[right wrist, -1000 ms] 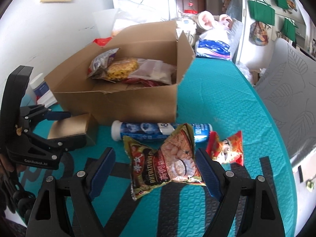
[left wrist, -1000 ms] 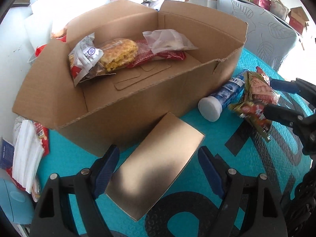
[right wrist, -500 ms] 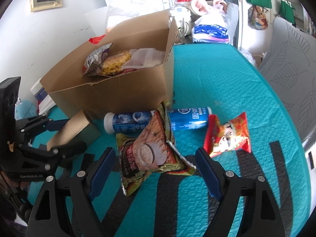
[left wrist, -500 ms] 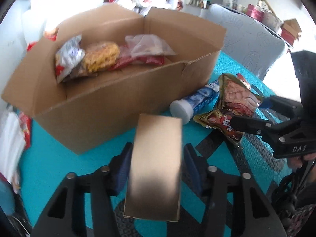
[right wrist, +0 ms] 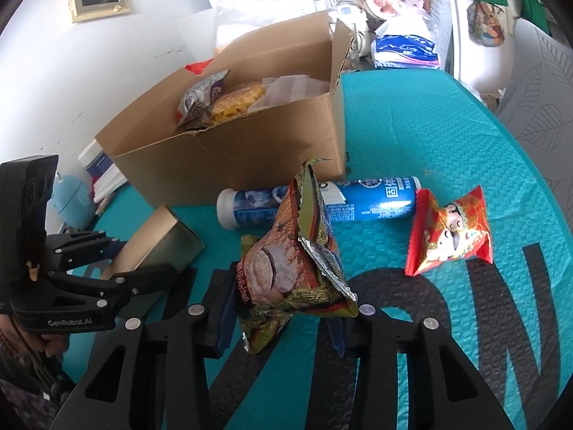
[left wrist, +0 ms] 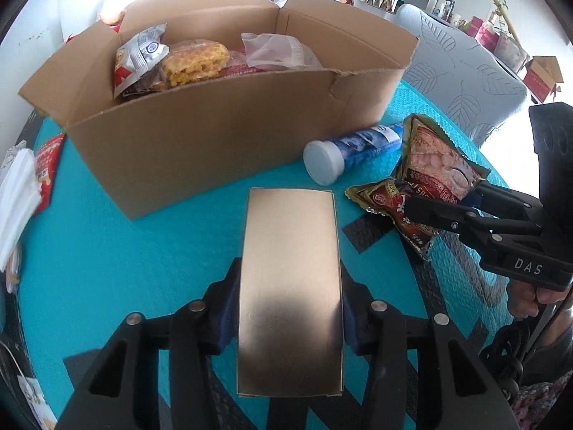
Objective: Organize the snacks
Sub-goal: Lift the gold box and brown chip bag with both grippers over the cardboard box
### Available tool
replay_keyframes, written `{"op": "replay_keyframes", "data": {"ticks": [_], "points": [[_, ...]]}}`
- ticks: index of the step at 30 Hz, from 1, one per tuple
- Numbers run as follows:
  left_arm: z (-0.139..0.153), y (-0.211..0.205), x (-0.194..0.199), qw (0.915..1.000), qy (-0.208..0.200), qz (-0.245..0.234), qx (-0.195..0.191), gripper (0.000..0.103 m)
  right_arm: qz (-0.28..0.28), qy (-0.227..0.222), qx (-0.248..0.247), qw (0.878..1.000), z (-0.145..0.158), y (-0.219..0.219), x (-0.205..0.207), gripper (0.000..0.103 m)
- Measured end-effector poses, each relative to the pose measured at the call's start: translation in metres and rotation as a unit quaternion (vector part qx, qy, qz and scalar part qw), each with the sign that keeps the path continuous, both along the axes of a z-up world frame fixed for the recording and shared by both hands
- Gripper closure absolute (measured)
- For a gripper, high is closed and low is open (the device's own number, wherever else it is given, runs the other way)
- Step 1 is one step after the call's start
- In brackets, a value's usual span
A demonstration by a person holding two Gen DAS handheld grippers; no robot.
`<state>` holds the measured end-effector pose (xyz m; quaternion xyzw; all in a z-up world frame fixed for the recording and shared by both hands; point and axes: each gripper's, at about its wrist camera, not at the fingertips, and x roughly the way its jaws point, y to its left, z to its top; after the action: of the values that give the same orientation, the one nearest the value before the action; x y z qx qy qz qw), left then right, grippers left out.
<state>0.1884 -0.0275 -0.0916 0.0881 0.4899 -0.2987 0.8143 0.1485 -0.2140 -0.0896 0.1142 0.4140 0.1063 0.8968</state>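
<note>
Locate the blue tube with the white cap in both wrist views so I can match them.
Left wrist: blue tube lies right of centre, cap toward the camera, beside the cardboard box's corner.
Right wrist: blue tube lies across the centre, partly behind the held snack bag.
Shared landmark: cardboard box.

Left wrist view close, angled down past its jaws, right wrist likewise, both share cardboard box ahead, blue tube
</note>
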Motion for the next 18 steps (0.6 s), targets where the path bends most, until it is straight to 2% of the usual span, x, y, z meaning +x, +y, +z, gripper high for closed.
{"op": "replay_keyframes", "data": {"ticks": [4, 11, 15, 18], "points": [[0.0, -0.001, -0.012, 1.0, 0.004, -0.005, 0.008, 0.056, 0.012, 0.004, 0.0, 1.0, 0.0, 0.002, -0.012, 0.061], [-0.002, -0.004, -0.026, 0.9998, 0.018, -0.004, -0.002, 0.056, 0.031, 0.016, -0.008, 0.999, 0.004, 0.006, -0.029, 0.061], [-0.002, -0.009, -0.027, 0.9999, 0.006, -0.003, 0.011, 0.056, 0.042, 0.017, -0.014, 0.999, 0.004, 0.008, -0.035, 0.061], [-0.003, -0.021, -0.031, 0.9988, -0.021, -0.013, 0.042, 0.056, 0.043, 0.017, -0.021, 0.999, 0.001, 0.013, -0.033, 0.056]]}}
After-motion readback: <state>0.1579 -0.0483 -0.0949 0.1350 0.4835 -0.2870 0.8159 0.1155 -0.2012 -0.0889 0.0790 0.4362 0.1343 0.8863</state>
